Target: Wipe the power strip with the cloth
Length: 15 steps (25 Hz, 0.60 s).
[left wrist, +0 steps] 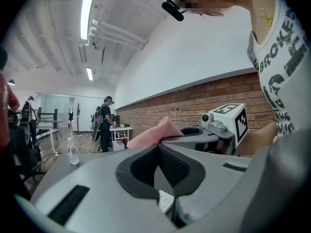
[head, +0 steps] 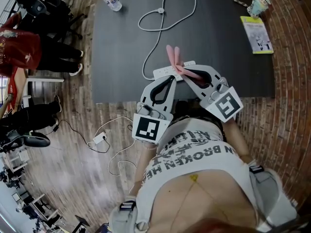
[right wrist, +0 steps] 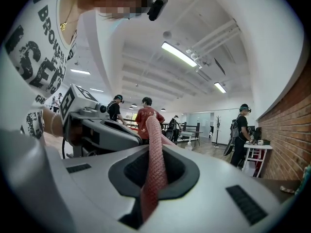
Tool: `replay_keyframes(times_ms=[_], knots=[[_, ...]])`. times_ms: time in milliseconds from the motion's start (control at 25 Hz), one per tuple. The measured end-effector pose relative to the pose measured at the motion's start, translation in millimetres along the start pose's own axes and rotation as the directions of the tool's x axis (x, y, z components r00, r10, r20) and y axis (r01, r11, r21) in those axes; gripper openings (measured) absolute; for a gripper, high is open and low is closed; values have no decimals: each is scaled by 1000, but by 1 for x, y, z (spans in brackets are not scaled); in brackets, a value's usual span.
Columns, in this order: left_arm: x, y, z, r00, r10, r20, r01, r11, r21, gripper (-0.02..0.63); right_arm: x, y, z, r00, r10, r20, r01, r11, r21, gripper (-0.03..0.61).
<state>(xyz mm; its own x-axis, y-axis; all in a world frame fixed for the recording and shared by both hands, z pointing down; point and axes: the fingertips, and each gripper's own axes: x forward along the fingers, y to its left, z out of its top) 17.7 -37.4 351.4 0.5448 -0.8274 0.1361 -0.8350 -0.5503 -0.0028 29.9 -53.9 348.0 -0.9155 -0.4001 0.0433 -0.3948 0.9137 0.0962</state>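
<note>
You are holding the left gripper (head: 172,78) with jaws pressed together, empty; the right gripper (head: 185,74) is clamping the pink textured cloth (head: 177,64). Both tips are sitting at the white rectangular power strip (head: 163,71), lying near the front edge of the dark grey table (head: 116,57), its white cable (head: 154,39) looping away behind.

An open office-lab: long white ceiling lights (left wrist: 87,8) are glowing beside a red brick wall (left wrist: 194,103) (black swivel chairs (head: 36,6), too).
</note>
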Motion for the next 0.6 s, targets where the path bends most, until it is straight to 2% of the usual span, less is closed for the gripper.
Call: replay_keyframes(times_ms=[360, 600], knots=[[3, 1, 1, 1000, -2, 10, 2, 1000, -6, 8, 1, 1, 2, 1000, 17, -5, -18, 999, -32, 17], [4, 0, 0, 1000, -5, 4, 5, 1000, -10, 8, 1, 1, 2, 1000, 12, -11, -12, 1000, -20, 17]])
